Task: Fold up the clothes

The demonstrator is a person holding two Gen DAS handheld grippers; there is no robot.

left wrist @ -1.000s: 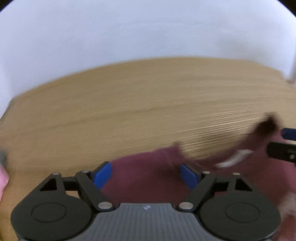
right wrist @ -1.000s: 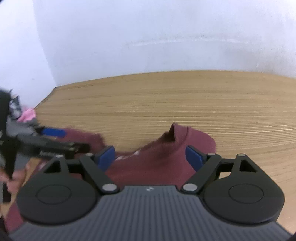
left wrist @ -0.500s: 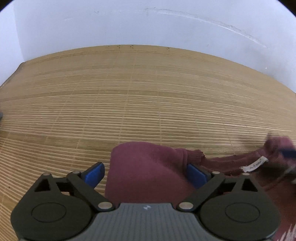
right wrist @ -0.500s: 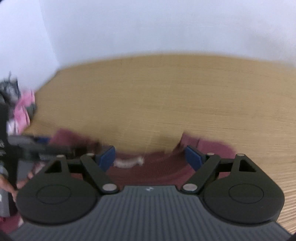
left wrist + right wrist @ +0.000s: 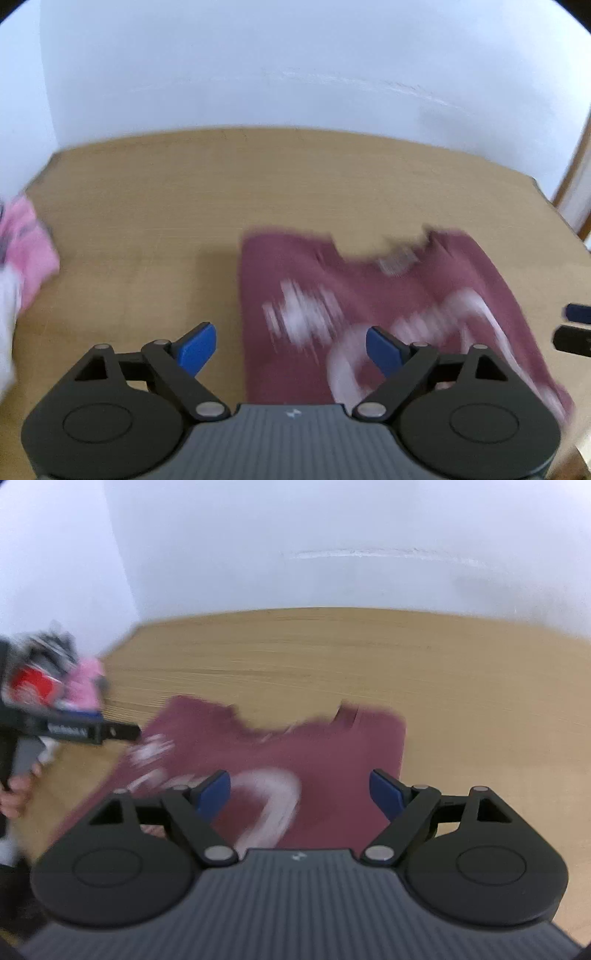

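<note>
Bright, even light here, soft and diffuse, no glare anywhere. Motion blur smears both views: the maroon shirt [image 5: 388,295] loses its white print to streaks, and the pink cloth [image 5: 26,254] at nine o'clock is a haze. The gripper bodies at six o'clock stay sharp. Fisheye bends the table edge [image 5: 332,609] into an arc, with dark corners at one and eleven o'clock. Faint shadow beside the shirt's left edge.

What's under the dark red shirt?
The maroon T-shirt lies flat on the bamboo mat, which shows all around it. Whatever sits beneath the cloth itself is covered and cannot be seen.
</note>
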